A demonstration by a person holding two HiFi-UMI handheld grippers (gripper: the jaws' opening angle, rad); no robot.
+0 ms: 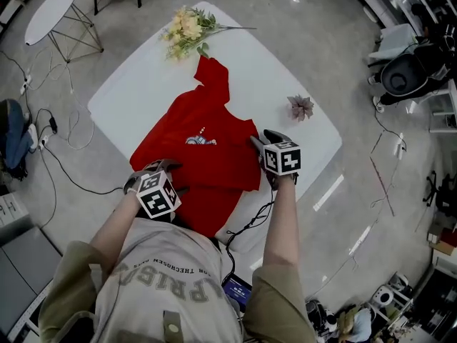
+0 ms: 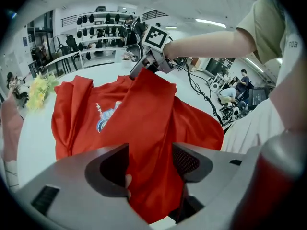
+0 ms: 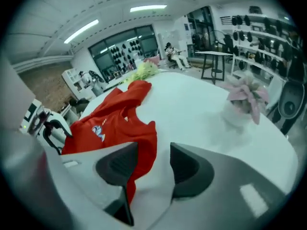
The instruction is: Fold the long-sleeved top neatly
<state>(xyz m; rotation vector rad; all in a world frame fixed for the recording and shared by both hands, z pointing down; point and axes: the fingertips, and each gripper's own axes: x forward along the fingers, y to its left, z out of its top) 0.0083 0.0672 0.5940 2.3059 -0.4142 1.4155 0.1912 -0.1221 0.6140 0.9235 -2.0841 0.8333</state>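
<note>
A red long-sleeved top (image 1: 207, 148) with a small chest print lies on the white table (image 1: 285, 70), one sleeve stretched toward the far edge. My left gripper (image 1: 161, 168) is over the top's near-left part. In the left gripper view its jaws (image 2: 151, 164) stand apart with a ridge of red cloth (image 2: 144, 114) between them, and the pads show bare. My right gripper (image 1: 263, 140) hovers at the top's right edge. Its jaws (image 3: 153, 164) are open over bare table, with the red hem (image 3: 139, 147) beside the left jaw.
A bunch of yellow flowers (image 1: 187, 27) lies at the table's far corner. A pink flower ornament (image 1: 300, 106) stands right of the top. A black cable (image 1: 250, 224) hangs at the near edge. A small round side table (image 1: 50, 13) stands on the floor at far left.
</note>
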